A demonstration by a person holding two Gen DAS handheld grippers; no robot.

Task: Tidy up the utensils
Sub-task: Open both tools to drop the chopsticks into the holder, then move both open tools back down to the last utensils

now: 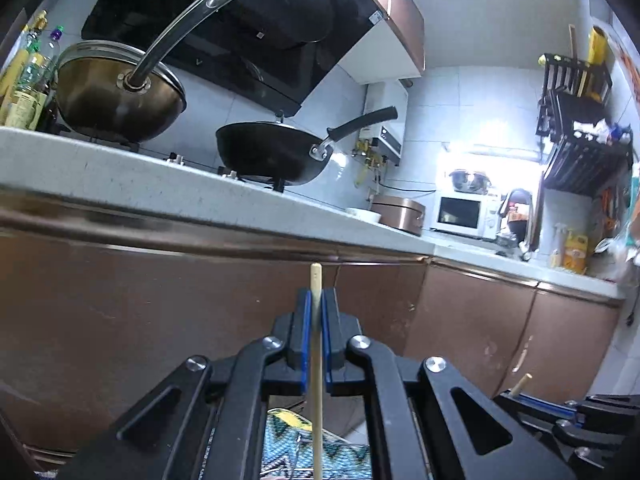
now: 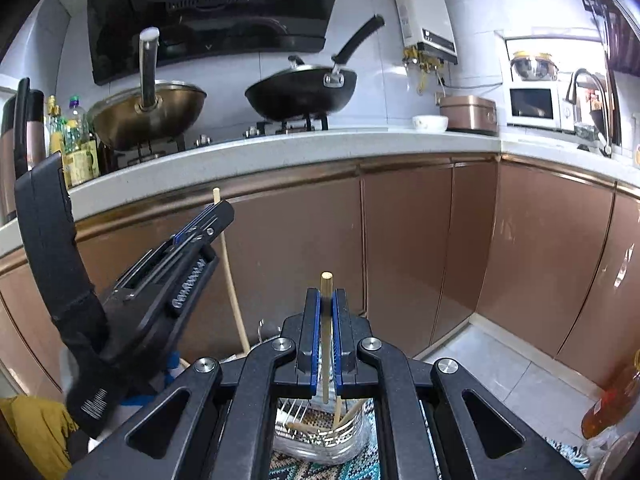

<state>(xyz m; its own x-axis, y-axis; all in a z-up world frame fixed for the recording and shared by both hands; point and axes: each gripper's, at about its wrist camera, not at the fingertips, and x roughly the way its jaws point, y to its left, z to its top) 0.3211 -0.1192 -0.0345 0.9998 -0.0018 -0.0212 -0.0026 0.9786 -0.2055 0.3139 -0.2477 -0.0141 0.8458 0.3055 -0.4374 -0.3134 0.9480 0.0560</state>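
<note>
The left gripper (image 1: 317,312) points about level, its jaws closed tight on a thin stick. The right gripper (image 2: 327,312) tilts somewhat downward, its jaws likewise clamped on a stick. In the right wrist view, the left gripper sits just left of the right one.

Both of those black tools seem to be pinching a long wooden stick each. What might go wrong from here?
Each stick is held by one narrow pinch, so it may swivel or slip: the left tool grips the left chopstick, the right tool grips the right chopstick.

The holder below the right tool already contains utensils; a tilted stick might catch on them or the rim.

The two tools are close together, so they could bump.
</note>
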